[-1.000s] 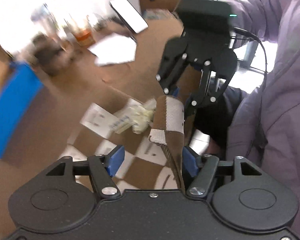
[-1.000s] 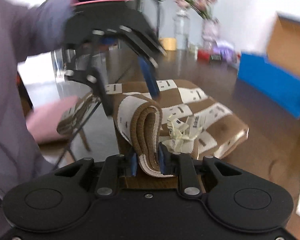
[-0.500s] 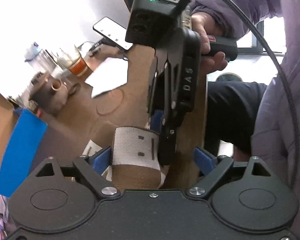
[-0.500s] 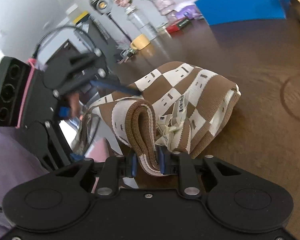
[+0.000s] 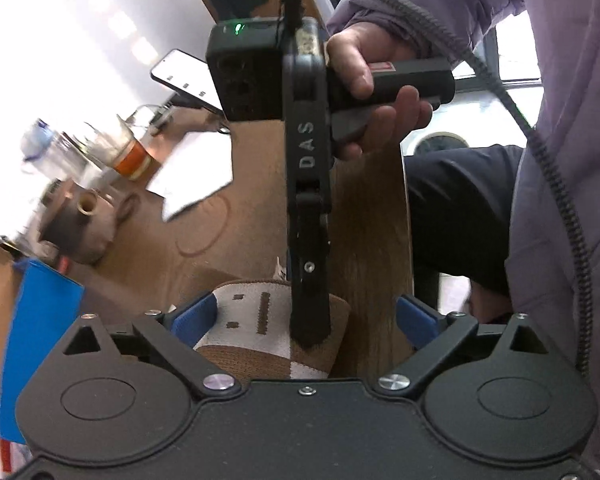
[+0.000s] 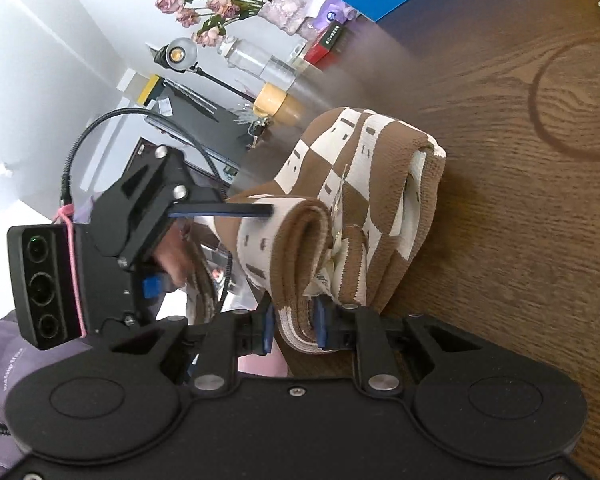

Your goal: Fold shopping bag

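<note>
The brown and cream checked shopping bag [image 6: 364, 184] lies bunched on the wooden table [image 6: 520, 208]. My right gripper [image 6: 295, 328] is shut on a thick rolled fold at the bag's near end, and its jaws are closing a little tighter. In the left wrist view the right gripper [image 5: 309, 320] shows edge-on, held by a hand [image 5: 380, 80]. My left gripper [image 5: 305, 318] stands wide and its jaws are still opening. The bag's fold [image 5: 256, 320] sits between its blue pads without being pressed. One of its blue fingers [image 6: 228, 210] lies over the roll.
A blue box [image 5: 40, 344], a dark teapot [image 5: 80, 224], a glass of tea [image 5: 130, 156], a white paper [image 5: 196, 184] and a phone [image 5: 184, 80] sit further along the table. A flower vase [image 6: 284, 12], bottle and yellow cup [image 6: 276, 100] stand along its far side. The person's purple sleeve [image 5: 572, 200] is at the right.
The left jaws have spread wide and let go of the fold. The right gripper has rolled edge-on and come down with the bag's fold still in it.
</note>
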`<state>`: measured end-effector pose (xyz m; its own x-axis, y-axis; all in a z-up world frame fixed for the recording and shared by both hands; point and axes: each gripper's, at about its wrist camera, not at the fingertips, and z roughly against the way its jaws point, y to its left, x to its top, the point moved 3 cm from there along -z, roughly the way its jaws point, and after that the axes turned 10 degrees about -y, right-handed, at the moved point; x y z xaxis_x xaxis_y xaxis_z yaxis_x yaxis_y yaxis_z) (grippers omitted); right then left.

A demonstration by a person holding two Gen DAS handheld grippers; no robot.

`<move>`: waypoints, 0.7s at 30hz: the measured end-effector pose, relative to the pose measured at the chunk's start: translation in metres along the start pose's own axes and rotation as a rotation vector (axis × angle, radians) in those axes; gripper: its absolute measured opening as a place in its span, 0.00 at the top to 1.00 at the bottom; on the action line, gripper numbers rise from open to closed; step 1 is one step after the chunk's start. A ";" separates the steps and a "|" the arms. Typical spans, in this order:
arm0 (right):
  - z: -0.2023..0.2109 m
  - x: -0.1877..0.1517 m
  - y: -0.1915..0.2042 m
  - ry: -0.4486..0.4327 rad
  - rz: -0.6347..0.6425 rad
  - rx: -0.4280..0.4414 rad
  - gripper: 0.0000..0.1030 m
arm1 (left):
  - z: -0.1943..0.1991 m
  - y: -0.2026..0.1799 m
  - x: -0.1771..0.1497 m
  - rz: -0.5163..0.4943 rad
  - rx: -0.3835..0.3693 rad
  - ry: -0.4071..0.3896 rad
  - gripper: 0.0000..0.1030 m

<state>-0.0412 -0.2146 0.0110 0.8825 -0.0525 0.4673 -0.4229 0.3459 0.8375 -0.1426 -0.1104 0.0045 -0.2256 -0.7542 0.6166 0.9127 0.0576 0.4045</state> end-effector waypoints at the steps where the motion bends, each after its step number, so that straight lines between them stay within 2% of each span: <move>1: -0.001 0.001 0.003 -0.007 0.024 -0.007 0.81 | -0.003 0.005 -0.003 0.011 -0.017 0.005 0.07; 4: 0.004 -0.001 0.022 -0.039 0.177 -0.070 0.78 | -0.013 0.016 -0.012 0.043 -0.050 0.020 0.07; 8: 0.021 -0.014 0.065 -0.100 0.453 -0.236 0.68 | -0.021 0.030 -0.017 0.096 -0.074 0.028 0.06; 13: 0.037 -0.036 0.097 -0.186 0.691 -0.379 0.63 | -0.025 0.039 -0.023 0.113 -0.133 0.012 0.02; 15: 0.035 -0.047 0.109 -0.174 0.876 -0.439 0.62 | -0.025 0.041 -0.022 0.115 -0.153 0.006 0.02; 16: 0.031 -0.054 0.115 -0.148 1.012 -0.471 0.61 | -0.026 0.043 -0.021 0.117 -0.165 0.003 0.02; 19: 0.020 -0.068 0.128 -0.067 1.278 -0.472 0.57 | -0.027 0.042 -0.020 0.107 -0.172 -0.003 0.01; 21: 0.013 -0.072 0.135 -0.047 1.378 -0.449 0.53 | -0.030 0.040 -0.020 0.086 -0.159 -0.015 0.01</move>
<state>-0.1642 -0.1760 0.0946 -0.1757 0.5309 0.8291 -0.8075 0.4040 -0.4298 -0.0916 -0.1123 -0.0117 -0.1485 -0.7414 0.6544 0.9710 0.0160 0.2385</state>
